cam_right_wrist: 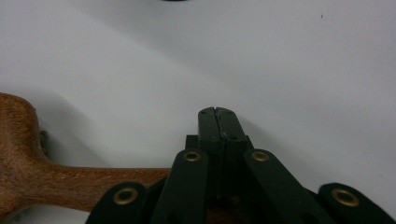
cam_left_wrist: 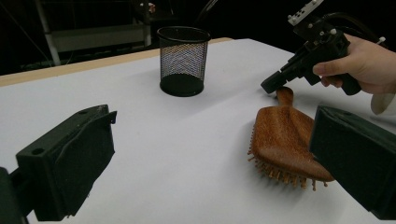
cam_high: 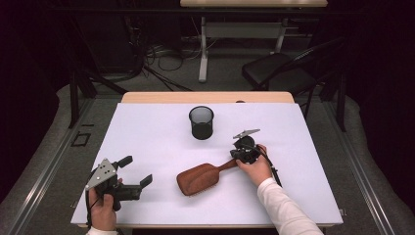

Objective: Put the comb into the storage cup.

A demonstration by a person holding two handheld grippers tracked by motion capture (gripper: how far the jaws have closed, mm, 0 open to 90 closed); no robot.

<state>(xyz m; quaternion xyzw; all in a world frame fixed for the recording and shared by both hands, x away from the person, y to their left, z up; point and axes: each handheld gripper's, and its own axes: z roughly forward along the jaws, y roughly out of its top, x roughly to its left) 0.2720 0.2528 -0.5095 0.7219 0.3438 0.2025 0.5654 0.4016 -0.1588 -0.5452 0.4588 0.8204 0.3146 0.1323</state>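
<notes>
A brown wooden hairbrush (cam_high: pixel 198 178) lies bristles down on the white table (cam_high: pixel 147 132), its handle pointing to the back right. My right gripper (cam_high: pixel 235 158) is at the handle's end with its jaws pressed flat together. In the right gripper view the shut right gripper (cam_right_wrist: pixel 217 112) sits just above the hairbrush handle (cam_right_wrist: pixel 70 179), which runs under the linkage, and nothing shows between the pads. From the left gripper view the right gripper (cam_left_wrist: pixel 271 87) touches down at the tip of the hairbrush (cam_left_wrist: pixel 282 135). My left gripper (cam_high: pixel 137 170) rests at the front left, wide open and empty.
A black mesh pen cup (cam_high: pixel 201 122) stands upright behind the brush, mid-table toward the far edge; the same cup (cam_left_wrist: pixel 182 60) is apart from both grippers. Beyond the table are a black chair (cam_high: pixel 279 68), another desk and cables on the floor.
</notes>
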